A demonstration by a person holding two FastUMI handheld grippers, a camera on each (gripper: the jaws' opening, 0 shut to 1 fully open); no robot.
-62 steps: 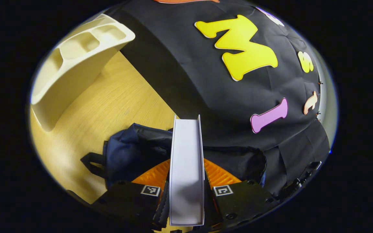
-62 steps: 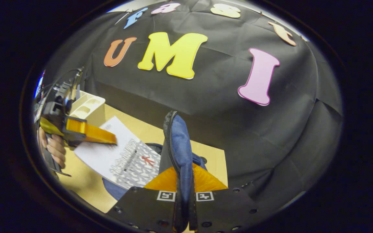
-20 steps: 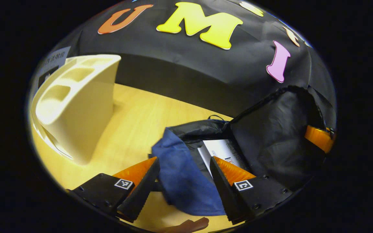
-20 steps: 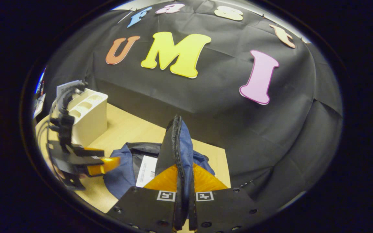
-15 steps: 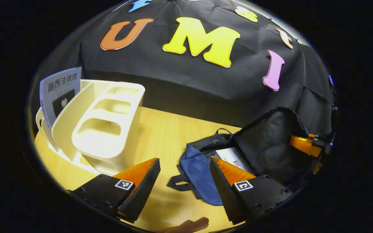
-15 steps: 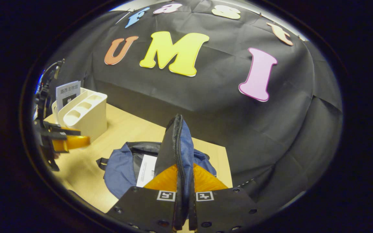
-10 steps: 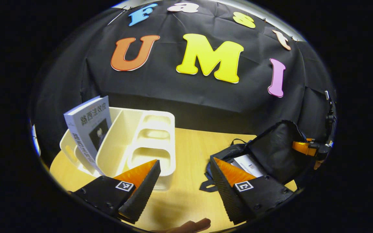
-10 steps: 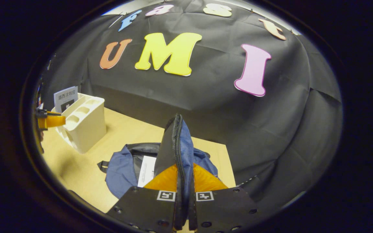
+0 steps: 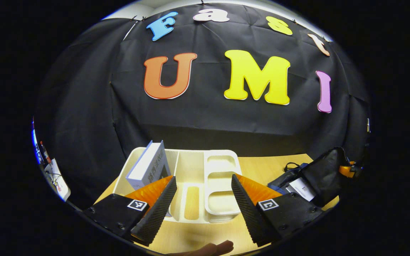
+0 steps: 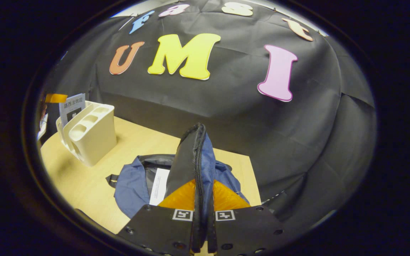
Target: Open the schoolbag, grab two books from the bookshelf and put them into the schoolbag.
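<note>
Holding the blue schoolbag (image 10: 130, 186) open on the wooden table (image 10: 84, 177), with one white book (image 10: 159, 186) lying inside it.
At ten o'clock from the bag stands the cream bookshelf (image 9: 205, 185), a second book (image 9: 148, 167) leaning in its left slot; the left gripper (image 9: 203, 199) hovers spread above it, while the right gripper (image 10: 203, 213) pinches the bag's zippered flap (image 10: 194, 156) upright.

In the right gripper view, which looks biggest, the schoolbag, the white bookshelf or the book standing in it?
1. schoolbag, though it is nearest the camera, which swells it.
2. bookshelf, farther off.
3. book standing in the bookshelf, mostly hidden behind it, so its real size is unsure.
</note>
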